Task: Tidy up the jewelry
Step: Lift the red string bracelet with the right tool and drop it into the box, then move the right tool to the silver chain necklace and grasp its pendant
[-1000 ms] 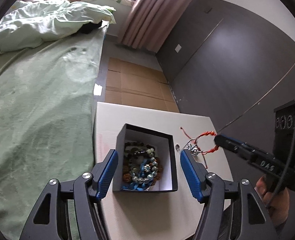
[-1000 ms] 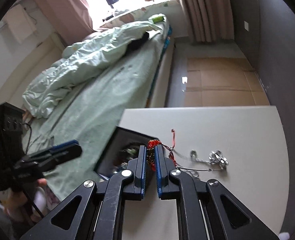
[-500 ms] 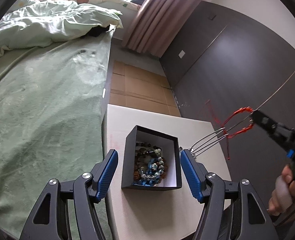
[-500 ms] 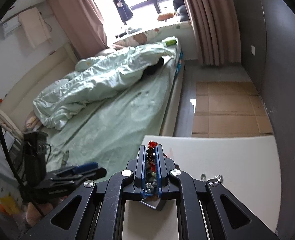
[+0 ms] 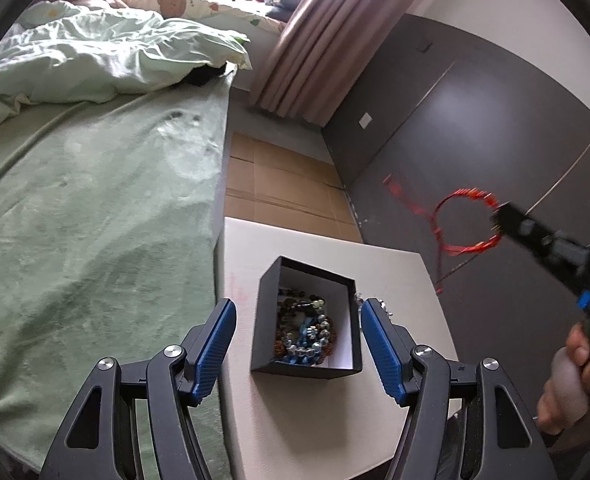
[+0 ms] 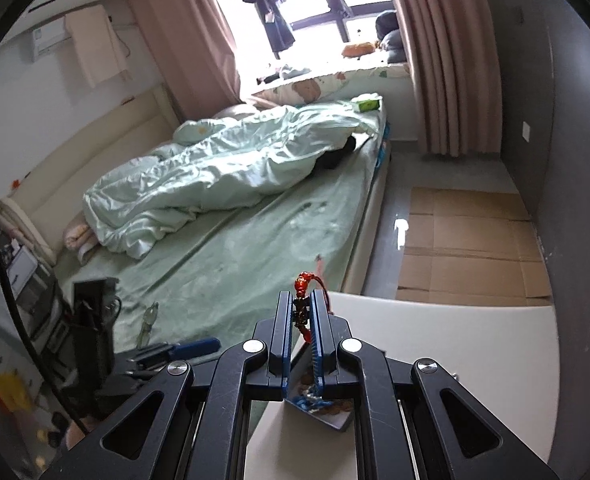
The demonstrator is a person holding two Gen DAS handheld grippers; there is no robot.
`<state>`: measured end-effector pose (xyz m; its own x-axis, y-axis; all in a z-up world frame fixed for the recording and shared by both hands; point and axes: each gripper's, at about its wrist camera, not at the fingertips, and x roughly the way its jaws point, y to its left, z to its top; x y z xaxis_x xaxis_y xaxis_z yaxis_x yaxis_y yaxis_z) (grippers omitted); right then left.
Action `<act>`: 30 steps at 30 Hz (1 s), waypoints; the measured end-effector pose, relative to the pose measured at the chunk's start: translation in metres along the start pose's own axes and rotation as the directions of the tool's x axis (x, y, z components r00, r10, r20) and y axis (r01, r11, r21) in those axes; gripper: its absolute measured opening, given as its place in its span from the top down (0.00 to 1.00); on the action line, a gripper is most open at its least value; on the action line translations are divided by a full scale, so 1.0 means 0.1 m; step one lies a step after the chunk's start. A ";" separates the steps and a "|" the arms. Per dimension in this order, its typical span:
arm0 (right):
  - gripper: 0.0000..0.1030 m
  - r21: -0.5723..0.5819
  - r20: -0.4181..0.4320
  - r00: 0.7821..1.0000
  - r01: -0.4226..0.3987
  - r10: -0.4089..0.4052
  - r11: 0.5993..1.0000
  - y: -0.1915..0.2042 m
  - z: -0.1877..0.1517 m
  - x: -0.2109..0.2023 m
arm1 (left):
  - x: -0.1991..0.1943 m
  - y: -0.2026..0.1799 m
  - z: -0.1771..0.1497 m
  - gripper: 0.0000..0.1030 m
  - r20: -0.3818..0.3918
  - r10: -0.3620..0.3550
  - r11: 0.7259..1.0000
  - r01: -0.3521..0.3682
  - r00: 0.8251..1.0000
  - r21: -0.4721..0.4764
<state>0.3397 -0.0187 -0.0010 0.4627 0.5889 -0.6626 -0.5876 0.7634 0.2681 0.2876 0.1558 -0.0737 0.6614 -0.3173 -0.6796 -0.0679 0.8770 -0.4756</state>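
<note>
Right gripper [image 6: 303, 316] jaws clenched on red cord bracelet [image 5: 465, 220], thin loop hanging mid-air, well above counter [image 5: 303, 420]. Left gripper [image 5: 297, 344] jaws released, straddling square black box [image 5: 307, 368] of glossy bead bracelets [image 5: 305, 330]. Counter smooth, pale; bed [image 5: 95, 220] flush along one edge.

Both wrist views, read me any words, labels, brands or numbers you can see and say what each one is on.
No text can be read in either view.
Right gripper: markings on its body, blurred by motion, unreadable.
Green packet on the bed: any print is too small to read.
Black box of bracelets: no label shows.
Wall plate: blank.
</note>
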 end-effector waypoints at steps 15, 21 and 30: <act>0.90 -0.002 -0.124 0.992 0.023 -0.023 1.000 0.02 -0.24 0.89 | -0.17 0.29 -0.07 0.36 0.011 0.036 0.999 -0.036 0.999 -0.041; 0.64 0.010 -0.213 0.977 0.018 -0.015 1.000 -0.05 -0.35 1.09 | -0.13 0.31 -0.07 0.36 0.006 0.036 0.998 -0.036 0.999 -0.046; 0.59 0.079 -0.184 0.983 0.031 -0.016 0.996 -0.39 -0.46 0.75 | 0.01 0.11 -0.07 0.36 -0.015 0.016 1.000 -0.017 1.000 -0.013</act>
<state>0.3666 -0.0167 -0.0935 0.3421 0.5173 -0.7845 -0.5189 0.8000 0.3013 0.2820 0.1626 -0.0840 0.6486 -0.3084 -0.6958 -0.0889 0.8773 -0.4717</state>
